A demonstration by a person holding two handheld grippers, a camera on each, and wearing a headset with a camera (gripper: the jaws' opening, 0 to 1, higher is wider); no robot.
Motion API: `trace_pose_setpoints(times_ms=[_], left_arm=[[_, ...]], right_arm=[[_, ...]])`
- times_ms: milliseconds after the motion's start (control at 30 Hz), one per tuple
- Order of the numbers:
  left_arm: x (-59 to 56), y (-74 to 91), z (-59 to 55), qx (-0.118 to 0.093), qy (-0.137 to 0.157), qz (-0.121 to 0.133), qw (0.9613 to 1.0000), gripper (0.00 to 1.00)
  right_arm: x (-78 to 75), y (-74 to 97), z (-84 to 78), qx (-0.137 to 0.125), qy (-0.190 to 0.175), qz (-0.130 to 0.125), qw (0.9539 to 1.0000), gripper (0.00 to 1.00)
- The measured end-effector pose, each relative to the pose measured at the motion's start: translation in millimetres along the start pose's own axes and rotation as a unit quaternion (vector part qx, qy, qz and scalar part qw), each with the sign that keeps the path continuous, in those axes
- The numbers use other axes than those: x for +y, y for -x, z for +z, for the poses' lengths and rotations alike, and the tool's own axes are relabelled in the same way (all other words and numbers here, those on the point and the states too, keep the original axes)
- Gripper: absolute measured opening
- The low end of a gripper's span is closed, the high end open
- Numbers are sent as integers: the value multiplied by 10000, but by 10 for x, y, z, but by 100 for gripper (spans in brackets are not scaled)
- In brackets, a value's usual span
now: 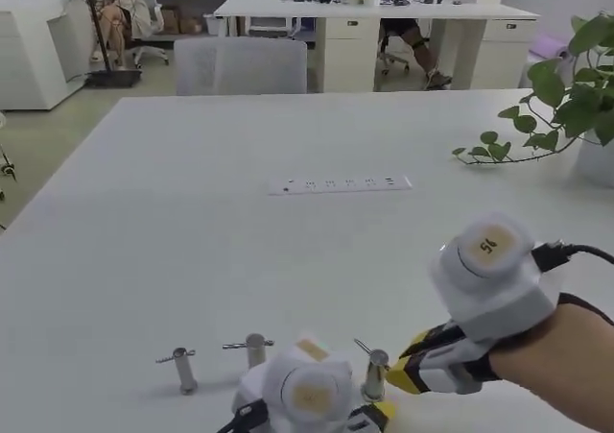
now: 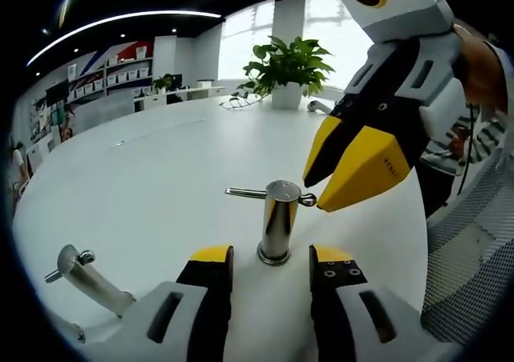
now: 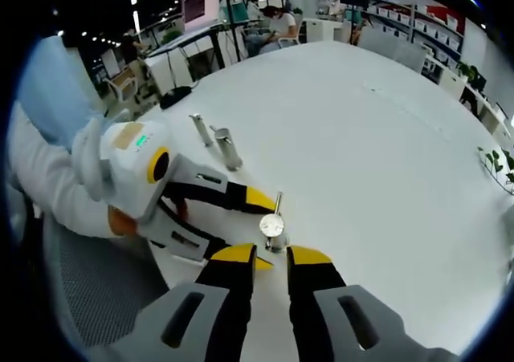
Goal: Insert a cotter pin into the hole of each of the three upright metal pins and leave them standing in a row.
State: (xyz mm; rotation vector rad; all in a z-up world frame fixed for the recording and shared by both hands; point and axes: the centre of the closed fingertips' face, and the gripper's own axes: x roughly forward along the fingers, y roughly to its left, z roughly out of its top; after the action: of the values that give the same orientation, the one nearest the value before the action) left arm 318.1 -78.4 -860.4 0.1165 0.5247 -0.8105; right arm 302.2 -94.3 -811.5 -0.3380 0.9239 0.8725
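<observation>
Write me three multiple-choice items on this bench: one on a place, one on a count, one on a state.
1. Where does the white power strip lie?
A. mid-table, beyond the row of pins
B. between two of the pins
C. under a gripper

2. How many of the upright silver metal pins carry a thin cotter pin?
A. one
B. two
C. three

3. How do the jaws of the left gripper stand?
A. shut on a cotter pin
B. open, flanking the base of a pin
C. shut on nothing

Answers:
1 A: in the head view the strip lies on the white table well behind the pins.
2 C: each pin in the head view has a cotter pin through its top.
3 B: the left gripper view shows a gap between the jaws, with a pin standing in it.
</observation>
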Motion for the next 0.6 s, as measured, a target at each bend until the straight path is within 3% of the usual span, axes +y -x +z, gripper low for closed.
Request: trace_pose_setpoints(times_ms=[267, 433, 600], left_arm=[[-21, 176, 95, -78, -139, -307, 9994, 45], [27, 358, 164, -111, -141, -426, 9989, 49], [-12, 519, 215, -182, -161, -612, 9978, 51]], right_arm=[[-33, 68, -49, -183, 44, 39, 9998, 24], [-52, 75, -121, -245, 111, 10, 9996, 31], [-6, 60, -145, -300, 168, 77, 9994, 36]])
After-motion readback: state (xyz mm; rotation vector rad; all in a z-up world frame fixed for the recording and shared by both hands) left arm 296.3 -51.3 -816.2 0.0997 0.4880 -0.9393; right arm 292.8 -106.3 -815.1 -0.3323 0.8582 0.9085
